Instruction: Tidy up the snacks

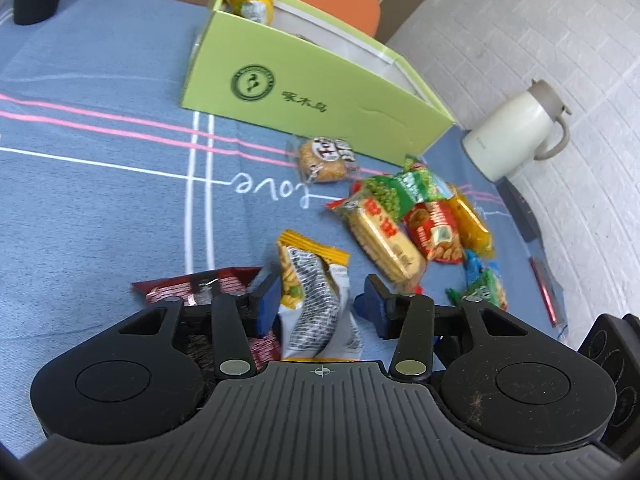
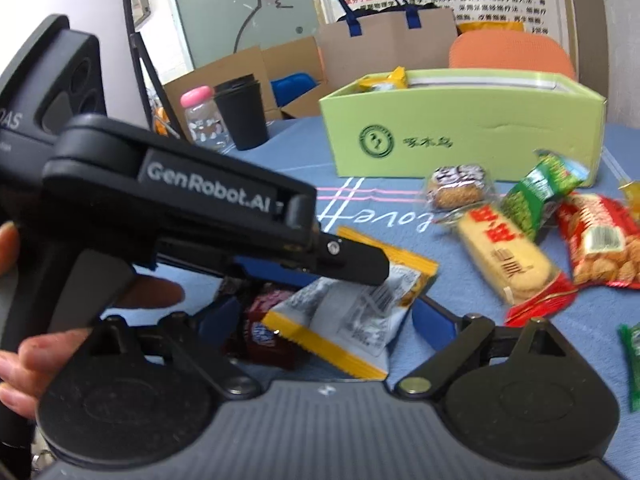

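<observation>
Fingers [image 1: 267,300] of "GenRobot.AI" left gripper [image 1: 318,300] flank yellow-edged snack packet [image 1: 316,292].

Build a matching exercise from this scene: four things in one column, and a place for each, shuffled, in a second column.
Things:
1. jug
2. black cup
3. round cake
4. yellow-edged packet

Places:
A. between the left gripper's blue pads
B. on the cloth just in front of the green box
C. by the white brick wall, past the box's end
D. beside the pink-capped bottle

Pairs: 1-C, 2-D, 3-B, 4-A
</observation>
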